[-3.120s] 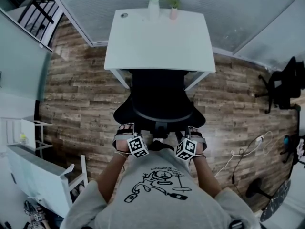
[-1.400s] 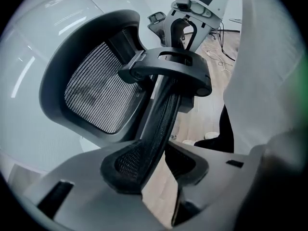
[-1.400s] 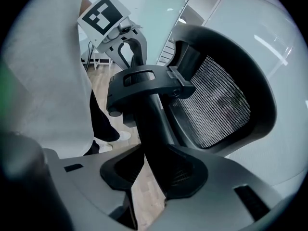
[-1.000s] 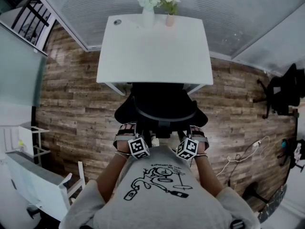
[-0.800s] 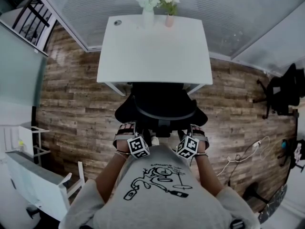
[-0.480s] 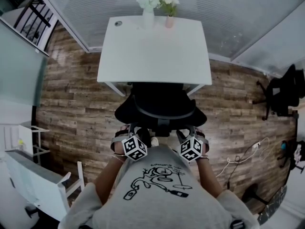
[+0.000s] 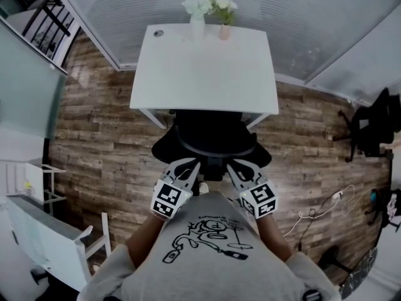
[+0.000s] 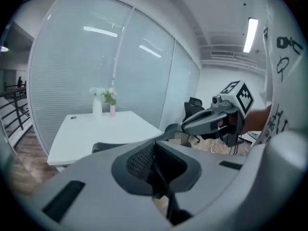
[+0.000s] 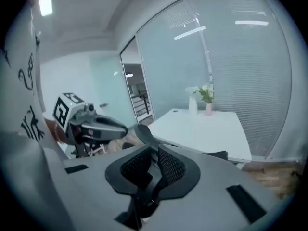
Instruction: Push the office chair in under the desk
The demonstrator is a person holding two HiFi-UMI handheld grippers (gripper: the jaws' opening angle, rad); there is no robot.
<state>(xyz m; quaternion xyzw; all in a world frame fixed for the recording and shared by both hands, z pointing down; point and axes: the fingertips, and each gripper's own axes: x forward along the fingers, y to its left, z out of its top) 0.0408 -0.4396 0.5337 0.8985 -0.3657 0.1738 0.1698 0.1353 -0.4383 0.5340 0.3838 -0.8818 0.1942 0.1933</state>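
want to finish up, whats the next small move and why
Probably pull the left gripper and right gripper back and stop: the chair is already tucked under the desk, and both jaws have just closed on nothing, off the backrest.

At the bottom of the head view, the person wears a light grey, short-sleeved shirt (image 7: 210,249) with a black line drawing (image 7: 207,238) printed on the chest. The left gripper (image 7: 190,163) and right gripper (image 7: 234,166) are pale grey and taper to narrow fingers. Each carries a white cube with black square markers: the left cube (image 7: 168,199) and the right cube (image 7: 260,200). In the gripper views the pads (image 8: 139,160) are black mesh set in dark frames. Both pairs of jaws have just been closing, with nothing between them.
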